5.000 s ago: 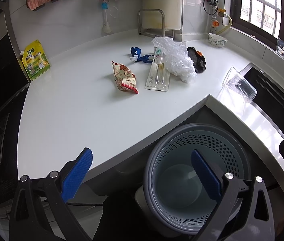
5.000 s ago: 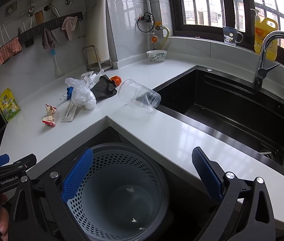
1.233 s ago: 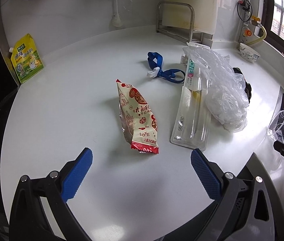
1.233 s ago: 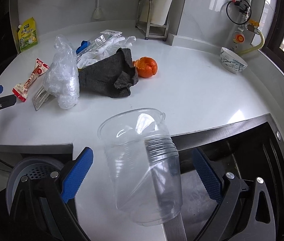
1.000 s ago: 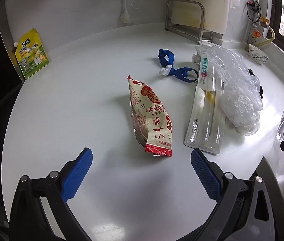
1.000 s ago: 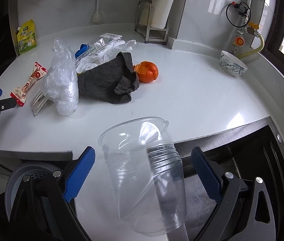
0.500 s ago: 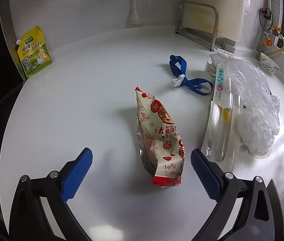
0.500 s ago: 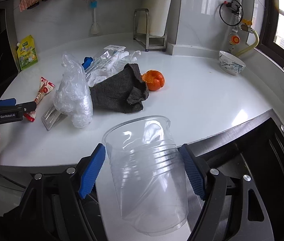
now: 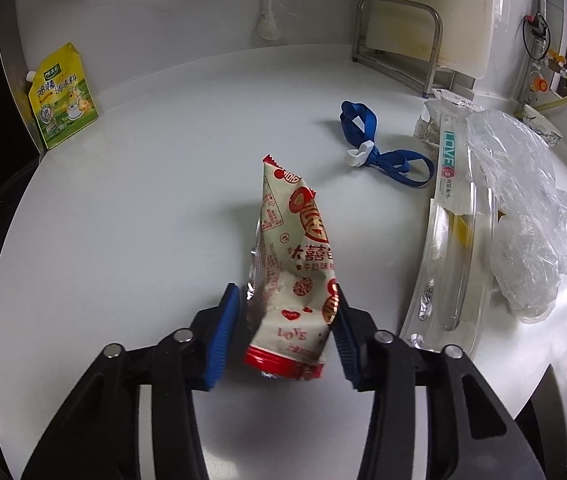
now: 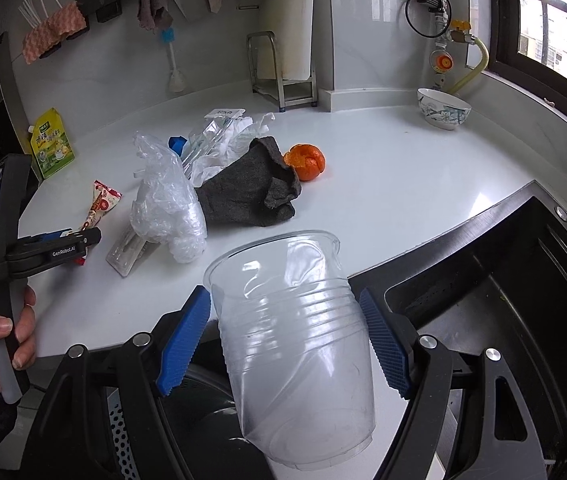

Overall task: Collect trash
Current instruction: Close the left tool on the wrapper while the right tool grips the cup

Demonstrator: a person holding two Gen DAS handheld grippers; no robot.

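Apparently little is binned: the snack wrapper (image 9: 297,280) at frame centre is pinched by the left tool (image 9: 285,330), the plastic cup (image 10: 295,344) at lower centre clamped by the right tool (image 10: 283,338); other litter remains on the bench (image 10: 383,184).

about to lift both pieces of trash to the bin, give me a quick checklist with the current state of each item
1. Left tongs closed on the snack wrapper: ok, both pads press its lower end.
2. Right tongs closed on the clear plastic cup: ok, pads touch both sides and the wall looks dented.
3. Cup empty: ok, no liquid visible.
4. Wrapper free of the toothbrush package: ok, there is a gap between them.
5. Bin within reach: ok, it sits below the right tongs, only partly in view.
6. Wrapper lifted off the counter: cannot tell.
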